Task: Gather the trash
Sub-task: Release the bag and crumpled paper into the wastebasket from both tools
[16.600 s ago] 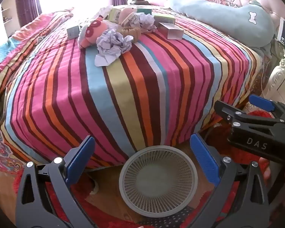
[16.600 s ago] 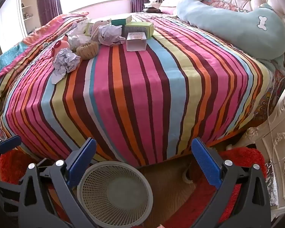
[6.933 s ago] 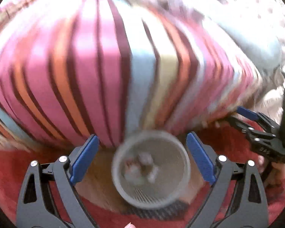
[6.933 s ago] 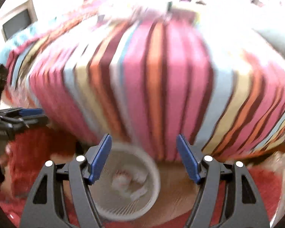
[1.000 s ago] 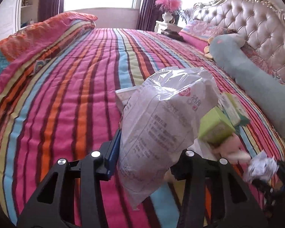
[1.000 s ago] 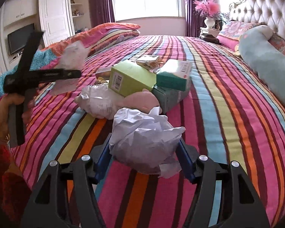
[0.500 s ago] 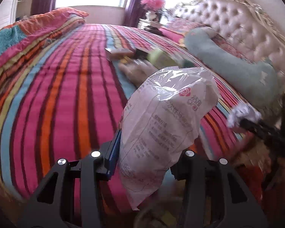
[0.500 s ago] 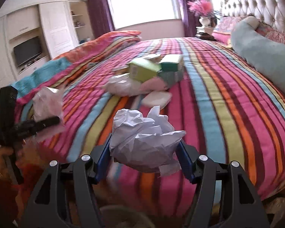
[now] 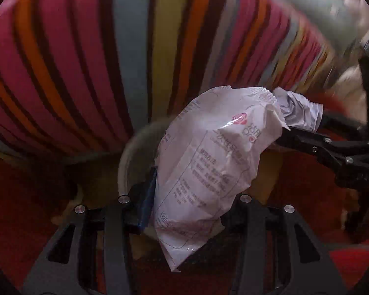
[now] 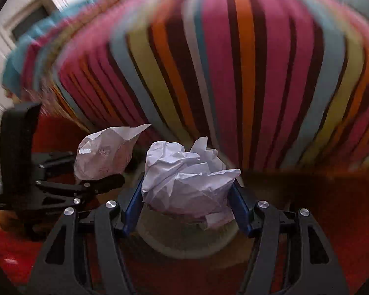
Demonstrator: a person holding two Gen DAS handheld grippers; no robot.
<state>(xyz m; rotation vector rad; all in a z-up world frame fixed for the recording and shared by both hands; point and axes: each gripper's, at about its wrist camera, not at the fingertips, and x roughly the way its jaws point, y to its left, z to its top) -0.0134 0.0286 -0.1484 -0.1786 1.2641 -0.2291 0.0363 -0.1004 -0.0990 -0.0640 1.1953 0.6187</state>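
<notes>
My left gripper (image 9: 189, 196) is shut on a white plastic wrapper (image 9: 209, 162) with a red rose logo, held over the round white mesh basket (image 9: 132, 147) on the floor. My right gripper (image 10: 187, 204) is shut on a crumpled white paper ball (image 10: 187, 177), also above the basket (image 10: 184, 241). The left gripper with its wrapper (image 10: 105, 154) shows at the left of the right wrist view. The right gripper with the paper ball (image 9: 297, 109) shows at the right of the left wrist view. The basket's inside is mostly hidden by the trash.
The striped bedspread (image 9: 135, 49) hangs down right behind the basket and fills the upper half of both views (image 10: 233, 73). Red carpet (image 10: 332, 221) lies around the basket. A white cabinet (image 10: 24, 19) stands at far left. Both views are blurred.
Both grippers swung down from above the bed to the floor and now hold the wrapper and the paper ball over the basket. Both grips are unchanged.
</notes>
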